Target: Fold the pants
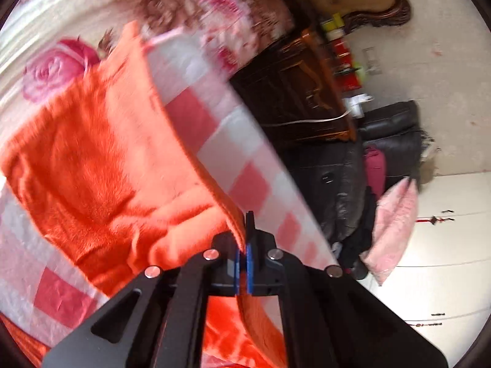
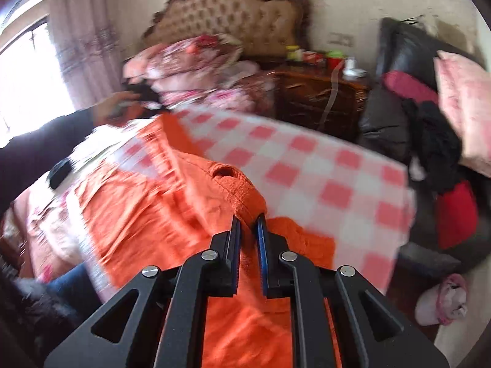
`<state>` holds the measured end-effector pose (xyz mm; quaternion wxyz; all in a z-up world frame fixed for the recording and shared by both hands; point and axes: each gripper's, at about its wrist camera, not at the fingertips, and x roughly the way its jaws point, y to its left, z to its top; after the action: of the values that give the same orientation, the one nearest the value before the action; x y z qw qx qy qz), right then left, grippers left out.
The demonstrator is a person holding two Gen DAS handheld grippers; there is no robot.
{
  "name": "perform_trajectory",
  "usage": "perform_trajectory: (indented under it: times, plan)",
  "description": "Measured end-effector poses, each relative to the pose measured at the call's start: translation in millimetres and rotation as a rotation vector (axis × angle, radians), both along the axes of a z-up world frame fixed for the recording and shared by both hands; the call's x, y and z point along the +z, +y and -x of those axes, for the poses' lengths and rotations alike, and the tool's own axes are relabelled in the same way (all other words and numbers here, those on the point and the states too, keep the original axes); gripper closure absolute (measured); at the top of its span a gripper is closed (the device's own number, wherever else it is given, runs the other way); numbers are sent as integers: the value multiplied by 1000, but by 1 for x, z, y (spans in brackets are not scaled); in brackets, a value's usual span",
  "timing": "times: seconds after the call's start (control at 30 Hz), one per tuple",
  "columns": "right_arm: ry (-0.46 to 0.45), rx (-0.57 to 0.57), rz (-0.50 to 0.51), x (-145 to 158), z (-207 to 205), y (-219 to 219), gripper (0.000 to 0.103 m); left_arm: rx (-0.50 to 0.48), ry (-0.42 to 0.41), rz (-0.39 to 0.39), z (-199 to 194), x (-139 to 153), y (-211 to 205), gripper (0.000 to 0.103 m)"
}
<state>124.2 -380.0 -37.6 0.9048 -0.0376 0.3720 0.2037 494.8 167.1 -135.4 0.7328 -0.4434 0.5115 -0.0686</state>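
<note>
— Left wrist view: what has the left gripper got?
— An edge of the orange pants, clamped between its blue pads; the fabric spreads away leftward over the checkered blanket.
— And the right gripper?
— Pinched tight on a bunched orange fold just ahead of its fingertips — the rest drapes beneath, over the blanket.

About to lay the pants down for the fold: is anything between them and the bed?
Nothing visible. Both the left gripper and right gripper grip the pants, which hang over the bed.
</note>
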Motion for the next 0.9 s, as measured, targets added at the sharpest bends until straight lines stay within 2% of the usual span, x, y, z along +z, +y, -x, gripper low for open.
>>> perform_trajectory:
  times: [0.07,0.13,0.2,0.27,0.37,0.4,0.47,0.53,0.6,0.63,0.67,0.77,0.83,0.9]
  plan:
    - [-51,-60,24,6,-23,-16,91,21,-82,30,19,32,7,101]
    - [-76,-118,33,8,-32,-29,91,21,-156,59,57,52,12,101]
    - [-80,-136,19,1,-21,-31,91,-2,-193,15,109,54,9,101]
    - [-32,-158,0,-24,-4,-34,90,-29,-196,-4,170,29,8,101]
    - [124,-240,-65,-83,19,-43,90,-34,-147,32,237,-29,6,101]
    - [196,-283,-119,-106,27,-49,88,-31,-130,32,250,-43,6,101]
    - [280,-354,-214,-131,41,-56,83,-13,-107,61,273,-71,4,101]
    - [310,-401,-274,-140,55,-55,79,-4,-136,46,283,-77,4,101]
    - [360,-491,-385,-146,71,-62,67,1,-157,42,287,-76,3,101]
    - [384,-535,-442,-150,77,-66,36,5,-155,65,287,-77,4,101]
    - [391,-583,-505,-151,85,-71,12,4,-154,68,287,-77,4,101]
    - [386,-606,-684,-150,97,-77,11,5,-156,85,288,-82,6,101]
    - [395,-608,-770,-150,88,-81,11,3,-152,93,289,-86,7,101]
    - [428,-659,-762,-151,75,-85,12,4,-146,107,289,-90,5,101]
